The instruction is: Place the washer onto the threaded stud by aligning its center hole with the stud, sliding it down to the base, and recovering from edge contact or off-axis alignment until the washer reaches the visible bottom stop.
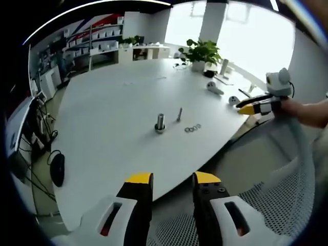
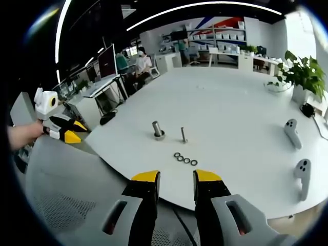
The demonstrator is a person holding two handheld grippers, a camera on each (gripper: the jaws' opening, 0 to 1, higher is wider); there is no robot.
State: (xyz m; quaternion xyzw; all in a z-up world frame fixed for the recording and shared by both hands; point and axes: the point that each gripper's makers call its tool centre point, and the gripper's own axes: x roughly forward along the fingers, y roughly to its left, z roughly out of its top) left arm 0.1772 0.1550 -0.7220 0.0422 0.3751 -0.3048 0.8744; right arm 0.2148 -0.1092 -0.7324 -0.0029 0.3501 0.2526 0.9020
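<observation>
Washers (image 2: 185, 160), four; studs (image 2: 183, 135), two.

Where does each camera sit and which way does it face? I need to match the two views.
Left gripper view: rides on the left gripper, off the table's edge, facing the stud, washers and potted plant; right gripper and a hand enter at right.
Right gripper view: rides on the right gripper, facing the same table; left gripper at left.
Shared: the table, stud, washers, plant, bolt.
</observation>
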